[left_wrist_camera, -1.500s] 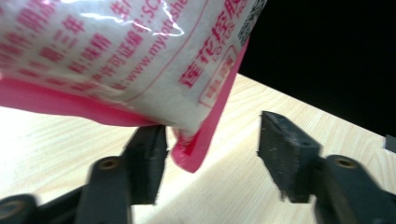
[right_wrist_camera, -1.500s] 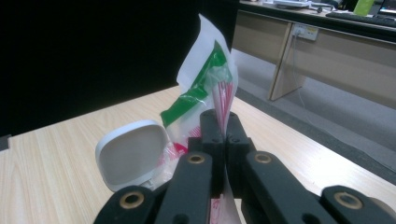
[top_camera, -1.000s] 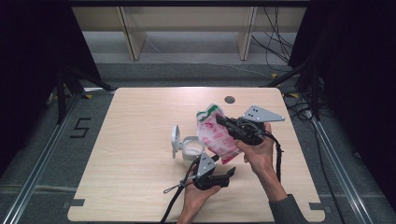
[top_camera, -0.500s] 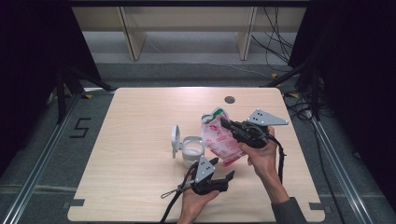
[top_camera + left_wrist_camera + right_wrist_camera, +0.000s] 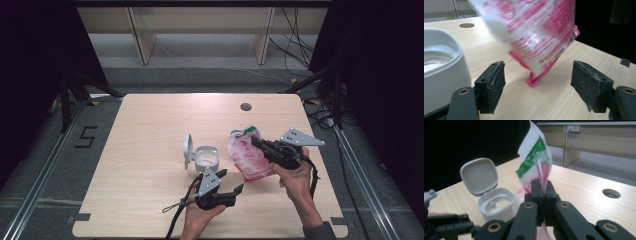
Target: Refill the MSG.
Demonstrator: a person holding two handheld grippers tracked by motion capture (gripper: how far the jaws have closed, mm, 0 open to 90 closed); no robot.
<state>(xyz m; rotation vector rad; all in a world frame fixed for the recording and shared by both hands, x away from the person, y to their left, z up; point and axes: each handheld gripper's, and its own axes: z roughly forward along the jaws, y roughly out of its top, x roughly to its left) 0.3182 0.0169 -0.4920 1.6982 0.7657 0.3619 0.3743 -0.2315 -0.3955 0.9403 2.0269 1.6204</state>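
The right hand-held gripper (image 5: 256, 142) has its jaws pinched tight on a pink and white bag (image 5: 248, 159) — in the right gripper view the two black jaws meet flat on the bag's thin upper edge, with a green and white corner (image 5: 535, 152) standing up above them. The bag hangs tilted, and in the left gripper view its lower pink corner (image 5: 534, 81) touches the wooden surface (image 5: 150, 130). The left hand-held gripper (image 5: 231, 181) lies low near the front edge of the surface, its jaws spread wide and gripping nothing; the bag's corner sits just beyond the gap between them. Just beside the bag stands a small white container (image 5: 206, 157) with its hinged lid (image 5: 187, 149) flipped up and open. A dark round hole (image 5: 245, 106) marks the far part of the surface
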